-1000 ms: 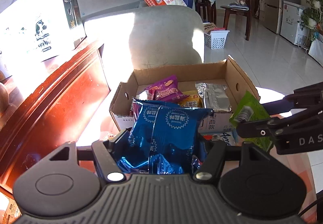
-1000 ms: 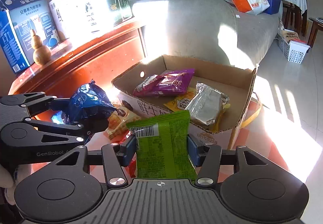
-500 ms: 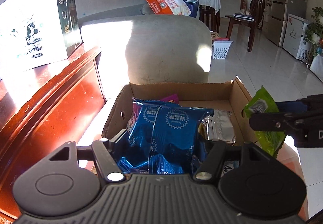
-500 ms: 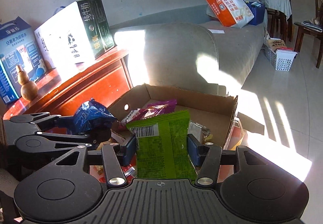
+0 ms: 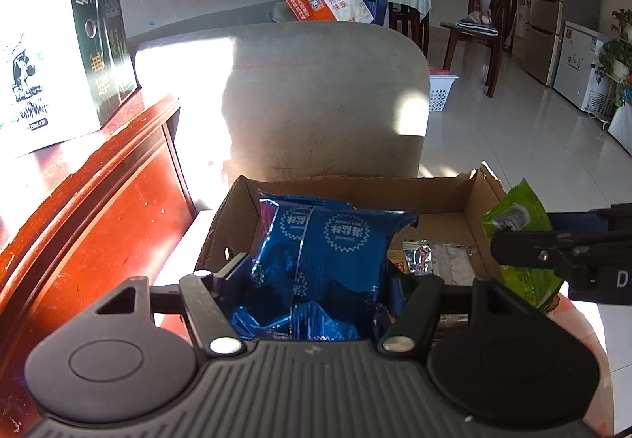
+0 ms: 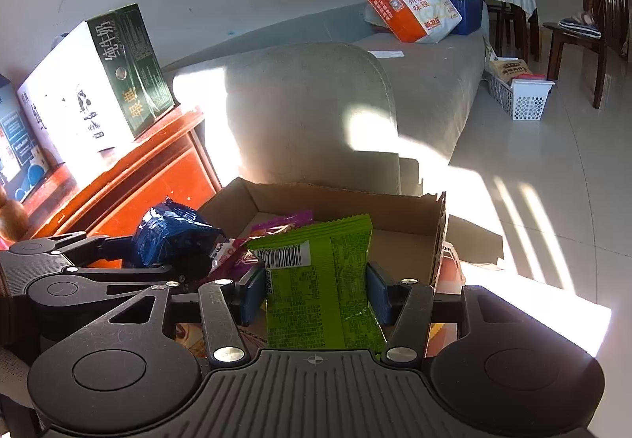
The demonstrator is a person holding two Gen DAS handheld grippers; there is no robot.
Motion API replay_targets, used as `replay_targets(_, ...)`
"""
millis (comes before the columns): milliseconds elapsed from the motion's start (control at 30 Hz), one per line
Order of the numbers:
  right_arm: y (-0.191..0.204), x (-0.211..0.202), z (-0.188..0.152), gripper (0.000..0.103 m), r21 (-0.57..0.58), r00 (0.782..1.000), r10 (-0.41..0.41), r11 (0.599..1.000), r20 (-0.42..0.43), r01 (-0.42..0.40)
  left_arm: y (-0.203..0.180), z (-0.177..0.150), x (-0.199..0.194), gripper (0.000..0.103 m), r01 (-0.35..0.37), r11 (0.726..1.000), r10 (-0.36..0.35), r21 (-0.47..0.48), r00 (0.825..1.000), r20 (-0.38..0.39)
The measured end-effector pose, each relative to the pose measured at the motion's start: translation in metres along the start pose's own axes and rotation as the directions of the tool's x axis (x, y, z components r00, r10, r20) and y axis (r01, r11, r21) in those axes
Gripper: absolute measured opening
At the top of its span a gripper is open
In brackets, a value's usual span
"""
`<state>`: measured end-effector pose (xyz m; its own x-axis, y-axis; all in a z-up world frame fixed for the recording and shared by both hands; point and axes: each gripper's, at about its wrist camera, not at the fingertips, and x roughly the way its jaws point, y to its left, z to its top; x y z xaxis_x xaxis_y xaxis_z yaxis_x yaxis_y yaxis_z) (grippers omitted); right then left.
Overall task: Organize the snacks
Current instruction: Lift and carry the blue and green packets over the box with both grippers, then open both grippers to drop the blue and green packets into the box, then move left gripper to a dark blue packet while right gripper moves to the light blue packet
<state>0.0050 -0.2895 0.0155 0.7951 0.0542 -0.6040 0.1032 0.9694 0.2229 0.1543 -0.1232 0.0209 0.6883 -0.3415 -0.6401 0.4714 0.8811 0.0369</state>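
My left gripper (image 5: pixel 320 280) is shut on a blue snack packet (image 5: pixel 335 252) and holds it at the near edge of an open cardboard box (image 5: pixel 446 193). My right gripper (image 6: pixel 316 280) is shut on a green snack packet (image 6: pixel 320 280), also at the box's near edge (image 6: pixel 395 201). Each gripper shows in the other's view: the right one (image 5: pixel 525 244) to the right, the left one (image 6: pixel 177 240) to the left. A silver packet (image 5: pixel 442 260) and a purple packet (image 6: pixel 276 226) lie inside the box.
A red wooden cabinet (image 5: pixel 98 209) stands at the left with a milk carton box (image 5: pixel 59 55) on top. A grey sofa (image 5: pixel 324 98) rises behind the box. A white basket (image 6: pixel 521 98), chairs and tiled floor lie at the right.
Both grippers have moved forward and tilted up toward the box with their packets still held. The box now sits lower and closer in both views.
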Motion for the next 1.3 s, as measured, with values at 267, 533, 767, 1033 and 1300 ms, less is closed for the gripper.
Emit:
replay_targets(267,-0.012,0.021,0.004,0.060,0.090,0.997,-0.083,0.993,-0.001,0.083,-0.007,0.010,0.025,0.081,0.026,0.999,-0.026,-0.023,1.000,0.004)
replay_targets(533,-0.016,0.015,0.002,0.075,0.151,0.998,-0.063,0.987,0.002,0.062,-0.003,0.008,0.017,0.093,0.008,0.999,-0.009,-0.050,1.000,-0.019)
replay_targets(767,-0.008,0.015,-0.003,0.080,0.122,0.998,-0.046,0.991,-0.032,0.049,0.005,0.002,0.003,0.093,-0.016,0.998,0.013,-0.065,0.999,-0.049)
replay_targets(1033,-0.001,0.007,-0.013,0.083,0.133,0.997,0.014,0.991,-0.072,-0.005,0.012,-0.014,-0.018,0.093,-0.035,0.998,0.030,-0.046,0.995,-0.092)
replay_targets(1300,0.002,0.001,-0.037,0.084,0.144,0.987,0.021,0.990,-0.162,0.002,0.019,-0.036,-0.030,0.093,-0.053,0.999,0.051,-0.012,0.990,-0.134)
